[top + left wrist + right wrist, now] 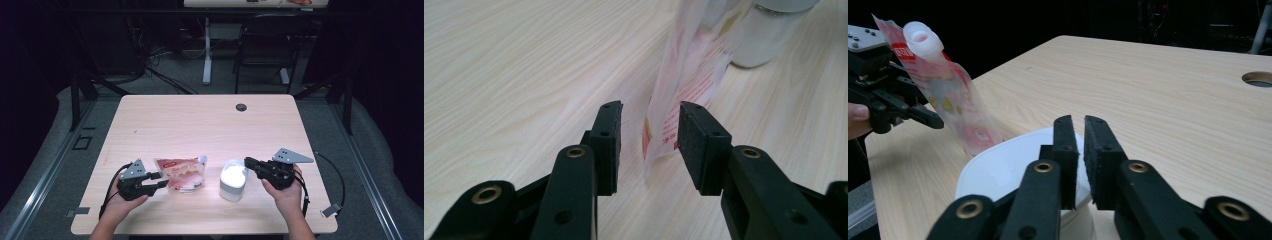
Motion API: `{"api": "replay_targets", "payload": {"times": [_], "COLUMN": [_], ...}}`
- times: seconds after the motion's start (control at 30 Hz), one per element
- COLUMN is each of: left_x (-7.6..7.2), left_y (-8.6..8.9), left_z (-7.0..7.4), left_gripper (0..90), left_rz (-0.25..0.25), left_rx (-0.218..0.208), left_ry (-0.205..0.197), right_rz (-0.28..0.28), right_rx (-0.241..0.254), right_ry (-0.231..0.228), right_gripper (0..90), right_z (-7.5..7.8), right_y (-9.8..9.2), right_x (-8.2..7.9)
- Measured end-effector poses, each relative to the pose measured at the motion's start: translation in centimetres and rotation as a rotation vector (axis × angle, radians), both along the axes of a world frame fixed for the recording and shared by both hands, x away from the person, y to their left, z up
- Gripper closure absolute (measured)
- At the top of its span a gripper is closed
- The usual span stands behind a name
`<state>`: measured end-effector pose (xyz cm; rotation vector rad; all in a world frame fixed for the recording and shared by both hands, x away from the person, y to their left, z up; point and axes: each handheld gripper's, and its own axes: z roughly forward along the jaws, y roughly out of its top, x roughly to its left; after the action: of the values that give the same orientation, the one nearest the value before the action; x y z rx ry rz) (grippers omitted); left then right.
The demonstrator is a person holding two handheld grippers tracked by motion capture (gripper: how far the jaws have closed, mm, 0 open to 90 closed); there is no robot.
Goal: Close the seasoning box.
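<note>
Spouted pouch (pixel 181 173) beside white container (pixel 233 180)

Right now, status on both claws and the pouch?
Left claw open, pouch edge between its jaws. Right claw nearly closed, empty, above white container. Nothing in the way.

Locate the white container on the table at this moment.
In the high view the white container stands near the table's front edge, between the pink spouted pouch and the right gripper.
</note>
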<state>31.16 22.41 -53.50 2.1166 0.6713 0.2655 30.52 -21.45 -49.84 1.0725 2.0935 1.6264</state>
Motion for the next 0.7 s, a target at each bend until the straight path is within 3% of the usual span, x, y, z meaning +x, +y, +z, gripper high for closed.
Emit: {"api": "replay_targets", "payload": {"times": [0.17, 0.37, 0.57, 0.7], "left_x": [0.1, -0.1, 0.0, 0.1], "left_y": [0.3, 0.9, 1.9, 2.4], "left_z": [0.0, 0.2, 0.3, 0.2], "left_gripper": [59.8, 58.9, 58.2, 57.8], "left_rz": [0.0, -0.002, 0.015, 0.035], "left_rx": [-0.005, -0.021, -0.025, -0.039], "left_ry": [0.004, 0.011, 0.01, 0.014], "right_rz": [-0.015, -0.042, -0.14, -0.175], "right_rx": [-0.021, -0.008, 0.006, 0.014], "right_ry": [0.001, 0.012, 0.025, 0.047], "right_gripper": [78.6, 76.3, 71.3, 69.7], "right_z": [-0.4, -0.8, -1.6, -2.1], "right_y": [-0.4, -1.4, -3.0, -3.8], "right_x": [-0.4, -0.4, -0.2, 0.0]}}
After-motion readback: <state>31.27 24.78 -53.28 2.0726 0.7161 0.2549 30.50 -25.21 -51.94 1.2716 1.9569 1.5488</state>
